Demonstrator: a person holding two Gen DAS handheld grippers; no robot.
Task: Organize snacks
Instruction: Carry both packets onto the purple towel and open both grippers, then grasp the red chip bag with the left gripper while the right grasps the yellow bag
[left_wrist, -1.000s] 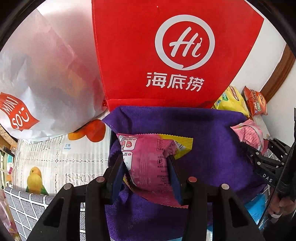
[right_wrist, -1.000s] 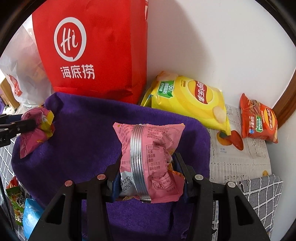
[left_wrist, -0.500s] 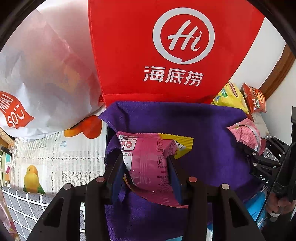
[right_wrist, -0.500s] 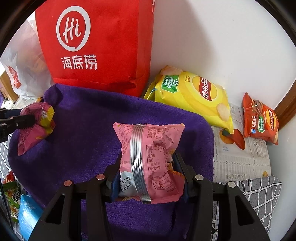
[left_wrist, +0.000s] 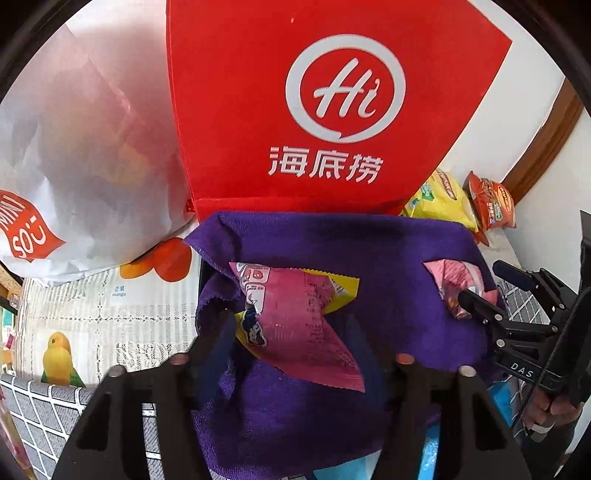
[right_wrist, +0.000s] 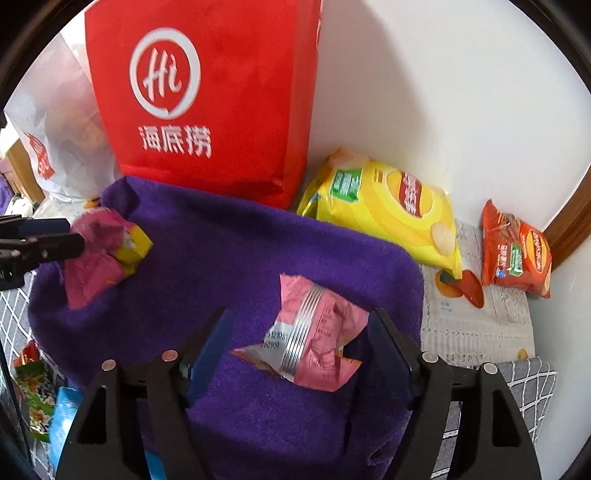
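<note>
Red bag (left_wrist: 325, 110), standing at the far edge of the purple cloth (left_wrist: 388, 251): white ring logo "Hi" above the white characters "海底捞". White paper bag (left_wrist: 85, 155), at the left: red patch with the white letters "MINI SO", seen turned. Printed table cover (left_wrist: 92, 302): small word "mango" under the orange fruit picture. Black gripper (left_wrist: 476, 306) at the right: white letters "DAS". Pink snack packet (right_wrist: 314, 332): printed digits, partly legible, ending "50909". Other packet print too small to read.

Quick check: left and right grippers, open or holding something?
Left gripper: open, fingers just spread off the pink-and-yellow packet.
Right gripper: open, fingers just spread off the pink packet.
</note>
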